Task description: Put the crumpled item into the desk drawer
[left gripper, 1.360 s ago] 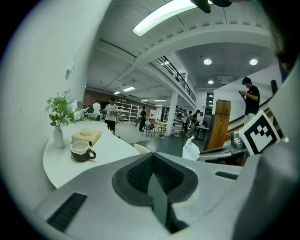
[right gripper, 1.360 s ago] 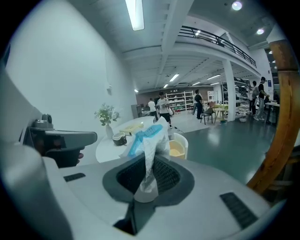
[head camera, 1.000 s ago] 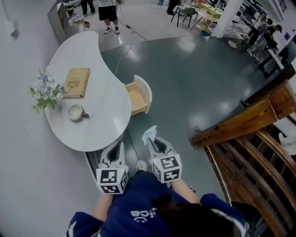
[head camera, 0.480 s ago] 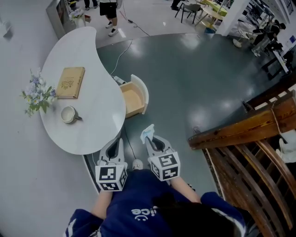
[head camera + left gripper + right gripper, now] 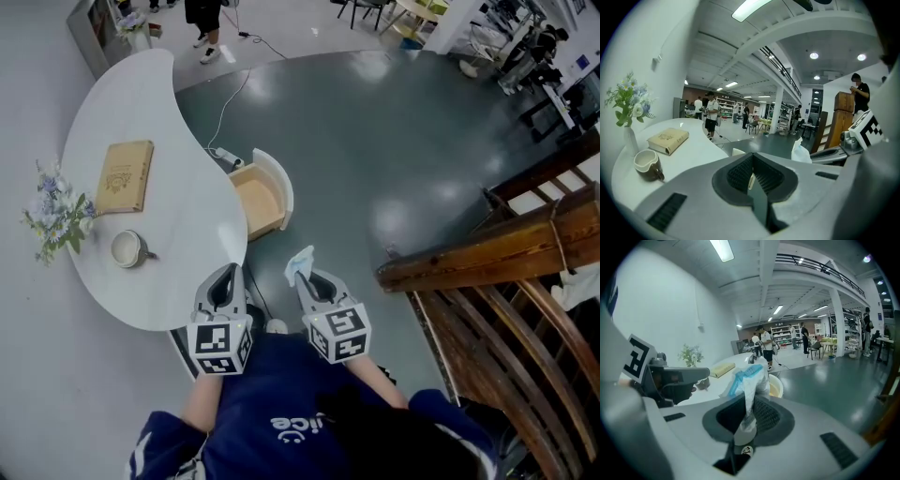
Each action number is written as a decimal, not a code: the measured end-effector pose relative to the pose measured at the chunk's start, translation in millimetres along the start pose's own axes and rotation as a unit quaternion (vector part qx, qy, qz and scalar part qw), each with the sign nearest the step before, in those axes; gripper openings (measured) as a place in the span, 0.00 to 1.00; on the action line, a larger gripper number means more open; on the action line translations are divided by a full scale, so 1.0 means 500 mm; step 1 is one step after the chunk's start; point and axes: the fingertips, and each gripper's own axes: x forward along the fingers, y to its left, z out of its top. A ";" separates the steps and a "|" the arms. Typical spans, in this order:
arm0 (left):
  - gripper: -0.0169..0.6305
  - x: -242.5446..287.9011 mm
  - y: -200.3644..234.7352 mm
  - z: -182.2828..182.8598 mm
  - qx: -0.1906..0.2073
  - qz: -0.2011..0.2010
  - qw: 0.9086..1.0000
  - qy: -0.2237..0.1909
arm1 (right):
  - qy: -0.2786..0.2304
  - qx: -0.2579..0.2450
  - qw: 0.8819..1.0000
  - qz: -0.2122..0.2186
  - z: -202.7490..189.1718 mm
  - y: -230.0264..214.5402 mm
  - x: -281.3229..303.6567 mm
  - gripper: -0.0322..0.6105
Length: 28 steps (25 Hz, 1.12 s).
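A crumpled white and blue item (image 5: 300,265) (image 5: 746,380) sticks up out of my right gripper (image 5: 305,278) (image 5: 749,414), whose jaws are shut on it. It also shows at the right of the left gripper view as a pale lump (image 5: 802,153). The desk drawer (image 5: 260,199) (image 5: 775,386) stands pulled open under the white desk (image 5: 178,178), a wooden box with a white rounded front, ahead of both grippers. My left gripper (image 5: 223,286) (image 5: 751,177) is shut with nothing in it, over the desk's near edge.
On the desk lie a tan book (image 5: 125,175), a mug (image 5: 127,248) and a vase of flowers (image 5: 52,214). A cable and power strip (image 5: 223,156) lie on the floor by the desk. A wooden railing (image 5: 497,253) runs at the right. People stand far off.
The desk and drawer have slid left and down in the head view as the person stepped forward. Both grippers keep their hold and spacing.
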 end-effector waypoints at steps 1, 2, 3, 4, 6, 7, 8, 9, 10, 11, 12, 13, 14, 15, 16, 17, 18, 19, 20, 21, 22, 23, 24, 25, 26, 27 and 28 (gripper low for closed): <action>0.03 0.011 0.007 0.007 0.000 -0.004 1.000 -0.001 | 0.002 0.000 1.000 -0.005 0.006 -0.005 0.010 0.13; 0.03 0.023 0.014 0.013 0.001 -0.009 1.000 -0.002 | 0.003 0.000 1.000 -0.011 0.011 -0.011 0.020 0.13; 0.03 0.034 0.021 0.018 0.002 -0.014 1.000 -0.001 | 0.005 0.000 1.000 -0.017 0.018 -0.015 0.031 0.13; 0.03 0.044 0.029 0.023 0.003 -0.019 1.000 -0.001 | 0.007 0.000 1.000 -0.022 0.024 -0.019 0.042 0.13; 0.03 0.063 0.045 0.035 0.003 -0.027 1.000 0.000 | 0.012 -0.001 1.000 -0.028 0.037 -0.022 0.061 0.13; 0.03 0.072 0.053 0.042 0.000 -0.029 1.000 -0.001 | 0.016 -0.003 0.999 -0.030 0.041 -0.023 0.071 0.13; 0.03 0.080 0.062 0.050 -0.003 -0.032 0.999 -0.002 | 0.021 -0.005 0.999 -0.032 0.045 -0.023 0.081 0.13; 0.03 0.087 0.071 0.057 -0.005 -0.035 0.999 -0.003 | 0.025 -0.006 0.999 -0.034 0.049 -0.022 0.092 0.13; 0.03 0.093 0.080 0.063 -0.007 -0.037 0.999 -0.004 | 0.029 -0.006 0.999 -0.035 0.053 -0.019 0.104 0.13; 0.03 0.099 0.090 0.068 -0.008 -0.040 0.999 -0.003 | 0.032 -0.006 0.999 -0.036 0.057 -0.015 0.116 0.13; 0.03 0.106 0.099 0.073 -0.009 -0.043 0.999 -0.004 | 0.035 -0.007 0.999 -0.037 0.062 -0.011 0.127 0.13; 0.03 0.116 0.106 0.078 -0.010 -0.048 0.999 -0.005 | 0.039 -0.010 0.998 -0.041 0.065 -0.011 0.137 0.13; 0.03 0.126 0.109 0.082 -0.012 -0.054 0.998 -0.006 | 0.045 -0.011 0.998 -0.045 0.066 -0.014 0.144 0.13; 0.03 0.136 0.110 0.088 -0.012 -0.061 0.998 -0.008 | 0.052 -0.011 0.997 -0.049 0.064 -0.017 0.149 0.13; 0.03 0.145 0.111 0.096 -0.009 -0.069 0.998 -0.012 | 0.058 -0.008 0.997 -0.051 0.061 -0.018 0.157 0.13; 0.03 0.153 0.116 0.106 -0.002 -0.074 0.997 -0.016 | 0.063 -0.005 0.997 -0.052 0.059 -0.016 0.169 0.13; 0.03 0.159 0.123 0.116 0.002 -0.077 0.997 -0.020 | 0.067 -0.004 0.996 -0.053 0.060 -0.014 0.181 0.13; 0.03 0.163 0.131 0.124 0.002 -0.078 0.997 -0.023 | 0.069 -0.005 0.996 -0.054 0.063 -0.011 0.191 0.13; 0.03 0.165 0.140 0.129 -0.003 -0.077 0.997 -0.024 | 0.069 -0.008 0.996 -0.055 0.067 -0.009 0.199 0.13; 0.03 0.166 0.148 0.130 -0.010 -0.075 0.997 -0.024 | 0.069 -0.012 0.996 -0.056 0.073 -0.006 0.206 0.13; 0.03 0.167 0.156 0.129 -0.017 -0.072 0.997 -0.023 | 0.069 -0.015 0.996 -0.055 0.080 -0.004 0.212 0.13; 0.03 0.167 0.164 0.126 -0.022 -0.068 0.997 -0.021 | 0.068 -0.017 0.996 -0.054 0.087 -0.001 0.218 0.13; 0.03 0.166 0.171 0.122 -0.026 -0.064 0.997 -0.018 | 0.068 -0.018 0.996 -0.053 0.093 0.001 0.224 0.13; 0.03 0.166 0.177 0.119 -0.027 -0.059 0.998 -0.015 | 0.066 -0.019 0.996 -0.053 0.098 0.002 0.229 0.13; 0.03 0.167 0.182 0.116 -0.026 -0.053 0.998 -0.014 | 0.065 -0.019 0.996 -0.054 0.102 0.001 0.235 0.13; 0.03 0.170 0.186 0.116 -0.024 -0.047 0.998 -0.015 | 0.066 -0.018 0.996 -0.055 0.106 -0.002 0.240 0.13; 0.03 0.174 0.188 0.117 -0.022 -0.043 0.999 -0.016 | 0.067 -0.018 0.996 -0.055 0.110 -0.005 0.246 0.13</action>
